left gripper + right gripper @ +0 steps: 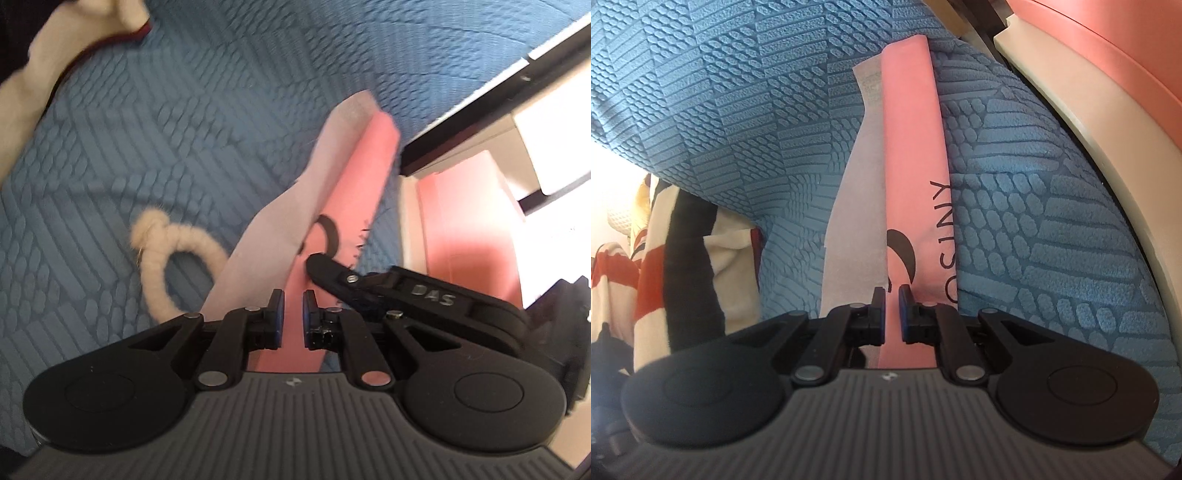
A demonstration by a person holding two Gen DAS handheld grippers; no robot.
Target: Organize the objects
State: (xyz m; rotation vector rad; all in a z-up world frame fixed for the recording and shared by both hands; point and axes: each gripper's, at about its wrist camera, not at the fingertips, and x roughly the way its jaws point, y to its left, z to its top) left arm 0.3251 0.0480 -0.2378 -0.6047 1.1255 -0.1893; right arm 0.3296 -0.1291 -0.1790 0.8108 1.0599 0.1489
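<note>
A long pink cloth pouch with black print and a pale lining flap hangs over a blue textured bedspread. My left gripper is shut on its near end. My right gripper is shut on the same pouch, seen edge-on with black letters. The right gripper's black finger shows in the left wrist view, pressing the pouch from the right.
A cream fuzzy hair tie lies on the bedspread left of the pouch. A pink and cream box stands at the right, also in the right wrist view. Striped clothing lies at the left; cream cloth far left.
</note>
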